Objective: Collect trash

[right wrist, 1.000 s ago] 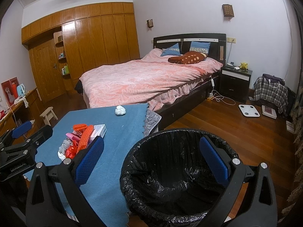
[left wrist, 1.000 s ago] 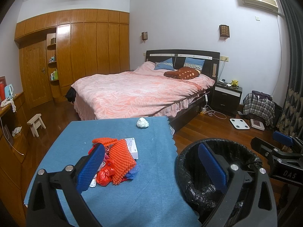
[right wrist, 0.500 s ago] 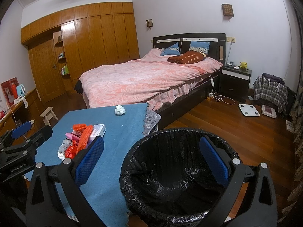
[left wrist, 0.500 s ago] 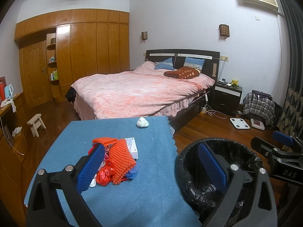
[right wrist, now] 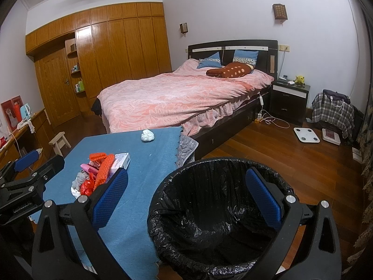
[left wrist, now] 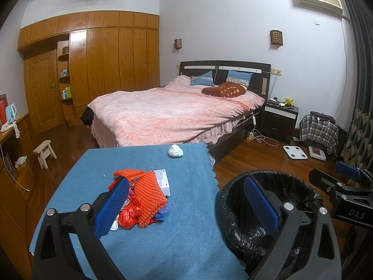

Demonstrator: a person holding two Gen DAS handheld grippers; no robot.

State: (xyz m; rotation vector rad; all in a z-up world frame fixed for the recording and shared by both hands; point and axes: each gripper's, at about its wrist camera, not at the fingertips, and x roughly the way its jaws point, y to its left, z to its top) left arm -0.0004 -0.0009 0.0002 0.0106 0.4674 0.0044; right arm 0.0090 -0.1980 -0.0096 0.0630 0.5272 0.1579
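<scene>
A heap of trash (left wrist: pixel 142 196) lies on the blue-clothed table (left wrist: pixel 186 238): orange foam netting, red plastic, a small white box (left wrist: pixel 162 182). The same heap (right wrist: pixel 98 175) appears in the right wrist view. A crumpled white tissue (left wrist: pixel 175 151) (right wrist: pixel 147 136) sits near the table's far edge. A bin with a black liner (right wrist: pixel 214 212) (left wrist: pixel 268 210) stands right of the table. My left gripper (left wrist: pixel 186 205) hovers open above the table's near part, just short of the heap. Above the bin, my right gripper (right wrist: pixel 184 198) is open and holds nothing.
A bed with a pink cover (left wrist: pixel 172 114) stands behind the table. A wooden stool (left wrist: pixel 45 152) and a cabinet (left wrist: pixel 14 163) are on the left. A scale (right wrist: pixel 305 134) and cables lie on the wood floor to the right, near a nightstand (right wrist: pixel 290 100).
</scene>
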